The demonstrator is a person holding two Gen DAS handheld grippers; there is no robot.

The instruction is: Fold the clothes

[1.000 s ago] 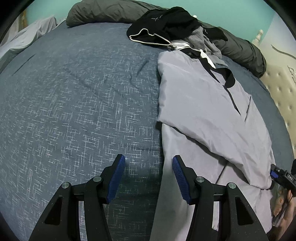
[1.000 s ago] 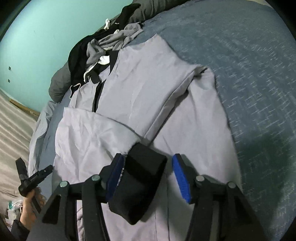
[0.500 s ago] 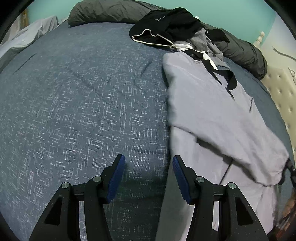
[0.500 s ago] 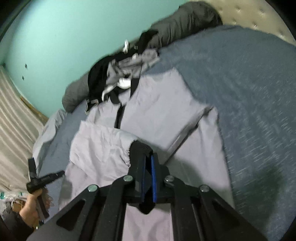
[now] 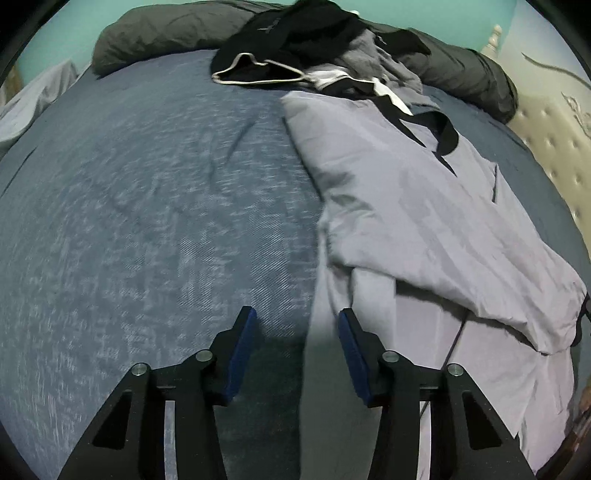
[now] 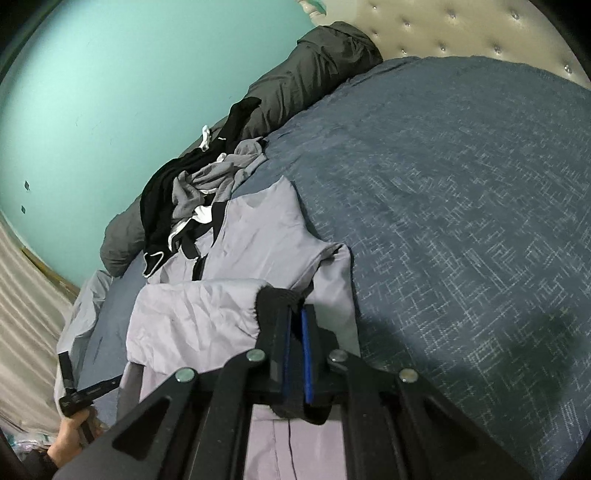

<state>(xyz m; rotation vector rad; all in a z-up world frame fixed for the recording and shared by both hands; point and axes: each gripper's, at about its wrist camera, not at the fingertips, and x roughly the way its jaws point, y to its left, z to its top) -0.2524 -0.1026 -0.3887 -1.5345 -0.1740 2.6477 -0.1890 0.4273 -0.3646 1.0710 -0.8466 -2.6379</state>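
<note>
A light grey jacket with black trim (image 5: 417,206) lies spread on the blue bedspread (image 5: 147,206), one sleeve folded across its body. My left gripper (image 5: 297,325) hovers open over the jacket's left edge, nothing between its blue pads. In the right wrist view the same grey jacket (image 6: 255,236) shows, and my right gripper (image 6: 295,314) is shut on the sleeve's black cuff (image 6: 275,299), holding the sleeve (image 6: 192,317) lifted over the jacket body. The left gripper (image 6: 88,387) appears at the lower left of that view, held by a hand (image 6: 68,439).
A heap of black and grey clothes (image 5: 310,40) lies at the jacket's collar end. A dark grey rolled duvet (image 5: 159,33) runs along the teal wall (image 6: 110,74). A tufted cream headboard (image 5: 546,147) borders the bed. Light grey bedding (image 6: 85,302) hangs off one side.
My right gripper closed on the black cuff and lifted the sleeve, tilting upward. The left gripper stayed open and shifted slightly left of the jacket's edge.
</note>
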